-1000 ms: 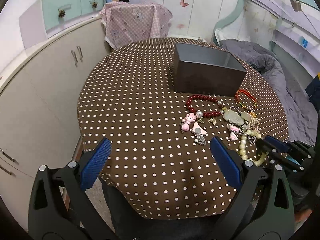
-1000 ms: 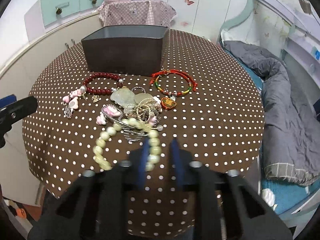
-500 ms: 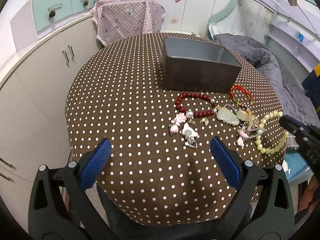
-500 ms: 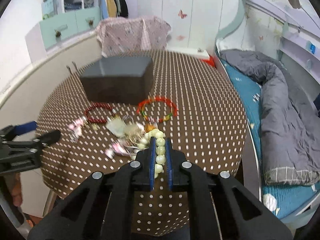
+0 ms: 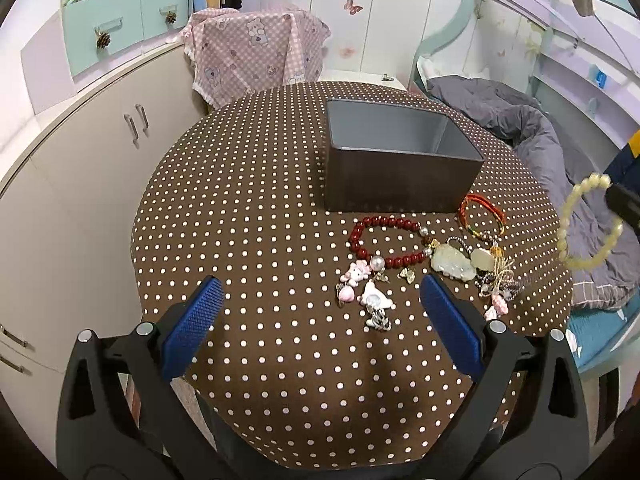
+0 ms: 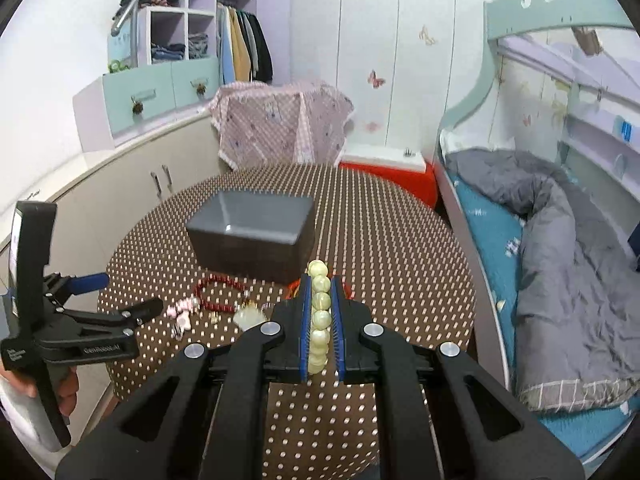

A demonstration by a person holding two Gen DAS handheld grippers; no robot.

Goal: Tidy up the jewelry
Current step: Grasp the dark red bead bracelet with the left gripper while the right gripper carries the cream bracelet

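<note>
My right gripper is shut on a pale green bead bracelet and holds it in the air above the table's near edge; the bracelet also hangs at the right in the left wrist view. An open grey box stands on the dotted table. In front of it lie a dark red bead bracelet, a red cord bracelet, jade pendants and pink charms. My left gripper is open and empty over the table's near side.
Beige cabinets curve along the left. A chair under pink checked cloth stands behind the table. A bed with a grey quilt is at the right.
My right gripper has lifted the pale green bracelet off the table and risen well above it. The left gripper has pulled back slightly and stays open.
</note>
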